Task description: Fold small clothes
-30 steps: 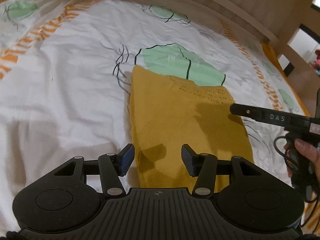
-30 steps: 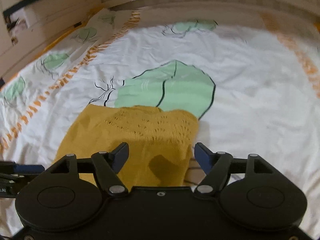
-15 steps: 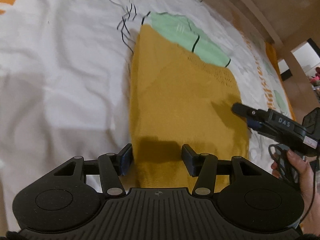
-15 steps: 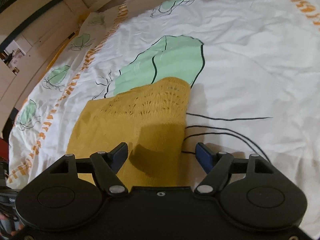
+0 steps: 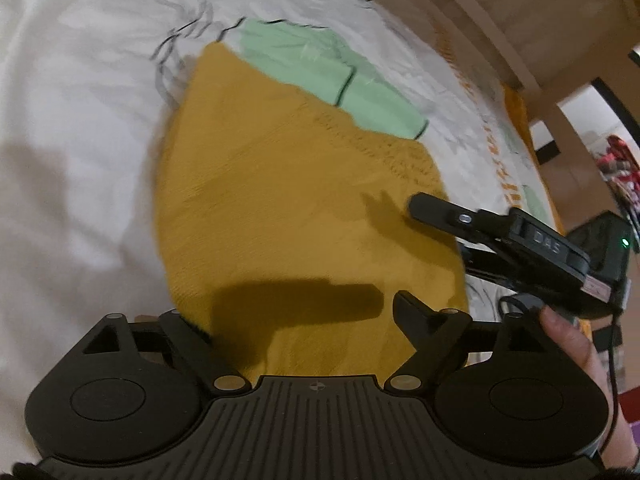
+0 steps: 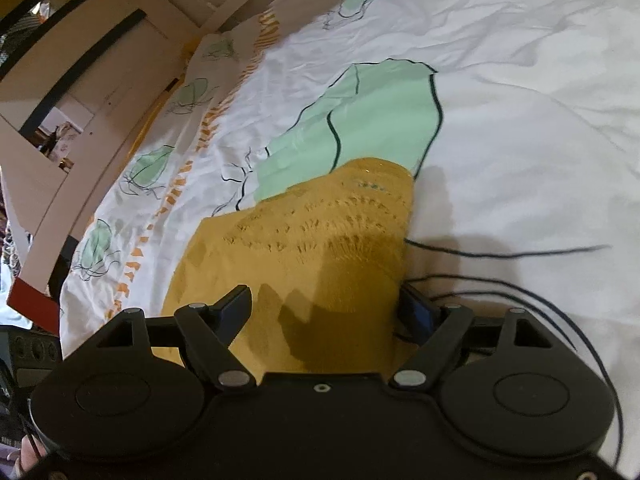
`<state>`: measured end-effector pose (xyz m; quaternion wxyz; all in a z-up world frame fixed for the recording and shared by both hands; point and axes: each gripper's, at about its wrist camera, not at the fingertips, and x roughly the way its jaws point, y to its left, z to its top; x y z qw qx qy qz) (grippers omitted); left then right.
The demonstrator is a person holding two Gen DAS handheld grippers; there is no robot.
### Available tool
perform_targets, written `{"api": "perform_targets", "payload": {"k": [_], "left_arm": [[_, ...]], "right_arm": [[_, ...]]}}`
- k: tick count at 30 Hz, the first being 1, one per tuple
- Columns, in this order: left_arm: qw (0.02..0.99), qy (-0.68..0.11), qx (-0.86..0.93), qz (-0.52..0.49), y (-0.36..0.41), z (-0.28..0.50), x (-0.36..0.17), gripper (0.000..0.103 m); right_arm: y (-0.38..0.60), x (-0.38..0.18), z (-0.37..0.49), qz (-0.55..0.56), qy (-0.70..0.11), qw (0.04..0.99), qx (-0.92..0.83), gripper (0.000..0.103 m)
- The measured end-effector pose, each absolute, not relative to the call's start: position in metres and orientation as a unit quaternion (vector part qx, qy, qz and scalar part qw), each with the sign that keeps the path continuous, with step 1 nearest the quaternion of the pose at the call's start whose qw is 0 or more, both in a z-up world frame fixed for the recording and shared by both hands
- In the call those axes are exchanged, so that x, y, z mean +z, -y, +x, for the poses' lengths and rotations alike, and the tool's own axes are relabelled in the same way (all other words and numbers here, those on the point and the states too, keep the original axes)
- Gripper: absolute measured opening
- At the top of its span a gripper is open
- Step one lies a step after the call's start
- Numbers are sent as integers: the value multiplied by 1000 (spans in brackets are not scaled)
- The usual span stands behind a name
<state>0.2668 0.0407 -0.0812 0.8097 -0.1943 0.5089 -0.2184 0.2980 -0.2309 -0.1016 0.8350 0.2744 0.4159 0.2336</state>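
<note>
Now both claws, left gripper (image 5: 298, 312) and right gripper (image 6: 326, 306), had just been opening, straddling the mustard knit garment's (image 5: 288, 184) near corners at lower frame, unpinched; next: close, fold.

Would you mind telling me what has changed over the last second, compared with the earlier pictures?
Both tongs came down closer to the yellow knitted garment. The left tongs have just opened wider, and the right tongs slightly, gripping nothing. The garment stayed flat on the bedsheet.
</note>
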Motion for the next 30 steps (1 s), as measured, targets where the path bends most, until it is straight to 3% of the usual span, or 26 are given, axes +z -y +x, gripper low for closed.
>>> {"api": "perform_targets", "payload": {"k": [4, 6, 7, 8, 9, 11, 16, 30], "left_arm": [[805, -500, -235, -218, -37, 271, -83, 83], [799, -495, -244, -237, -36, 275, -86, 76], [796, -494, -250, -245, -37, 275, -88, 67], [792, -499, -249, -248, -38, 276, -90, 43], [791, -505, -241, -249, -38, 276, -92, 25], [780, -511, -239, -270, -42, 276, -97, 20], [789, -497, -259, -251, -35, 265, -82, 18], [741, -532, -336, -237, -1, 174, -53, 18]], "right_arm": [[232, -105, 304, 285, -410, 832, 242, 83], [233, -106, 306, 290, -408, 830, 246, 83], [234, -107, 307, 292, -407, 829, 248, 83], [234, -107, 307, 292, -406, 829, 250, 81], [234, -107, 307, 289, -404, 831, 248, 73], [234, -108, 309, 275, -413, 836, 236, 48], [239, -98, 299, 282, -411, 837, 226, 42], [276, -61, 182, 280, -447, 824, 205, 41]]}}
